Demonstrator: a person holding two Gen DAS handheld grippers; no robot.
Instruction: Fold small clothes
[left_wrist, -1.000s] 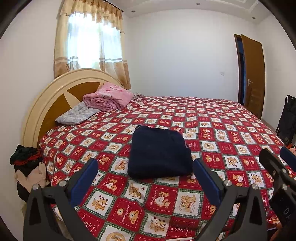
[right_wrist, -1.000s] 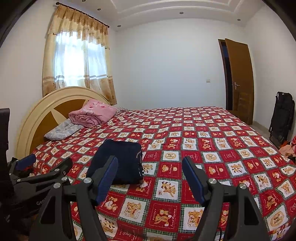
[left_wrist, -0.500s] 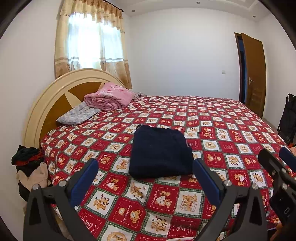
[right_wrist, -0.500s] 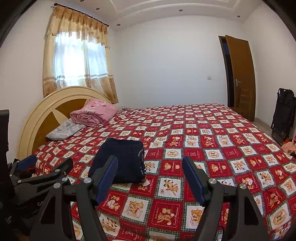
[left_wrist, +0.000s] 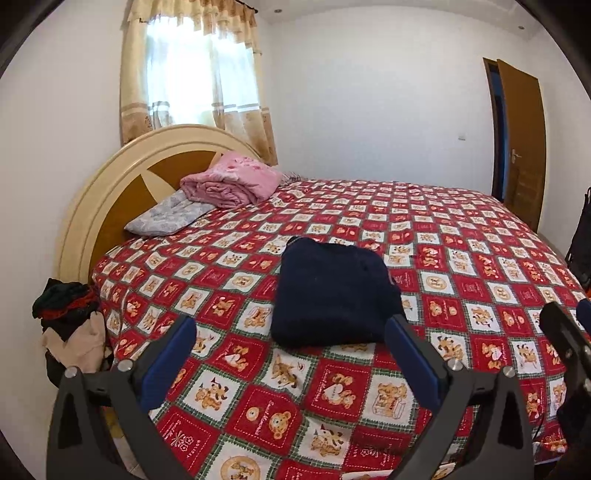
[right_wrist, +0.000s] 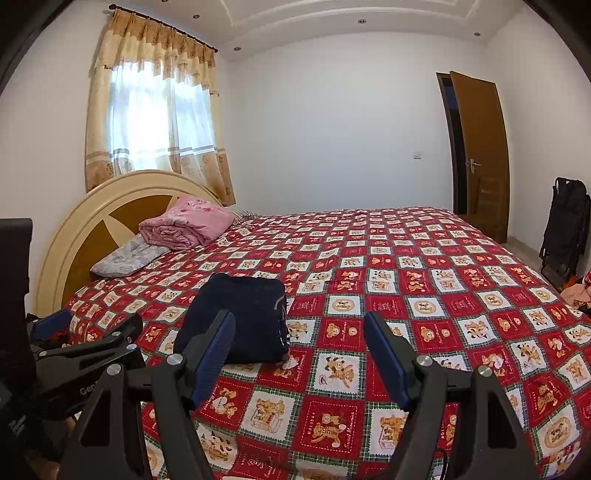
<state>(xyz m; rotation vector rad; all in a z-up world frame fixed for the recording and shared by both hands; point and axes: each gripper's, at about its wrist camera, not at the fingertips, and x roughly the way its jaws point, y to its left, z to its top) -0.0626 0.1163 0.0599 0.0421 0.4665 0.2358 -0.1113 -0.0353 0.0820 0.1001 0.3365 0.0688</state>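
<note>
Holding both grippers off the near edge of the bed (left_wrist: 480, 236), you've got nothing between either set of jaws. Left gripper (left_wrist: 291, 354): jaws spread wide, empty, blue pads (left_wrist: 166, 362) clear of the fabric. Right gripper (right_wrist: 299, 354): same, jaws released, empty, hovering over the red bear-print bedspread (right_wrist: 424, 280).

Garment (left_wrist: 332, 291): navy, folded into a flat rectangular bundle, lying on the bedspread near the near edge, toward the headboard side. From the left wrist view it sits just ahead of that gripper, partly behind its right pad. From the right wrist view it sits ahead and to the left, partly behind the left pad. Neither gripper touches it.

Pink blanket (left_wrist: 232, 181) is bundled at the headboard (left_wrist: 110, 184) edge, resting on a grey pillow (left_wrist: 166, 218). Both well apart from the garment.

Clothes pile (left_wrist: 70, 317) sits off the bed, beside the near headboard corner. Black folded chair (right_wrist: 563, 229) stands against the far wall, near the door (right_wrist: 480, 155), which is ajar.
</note>
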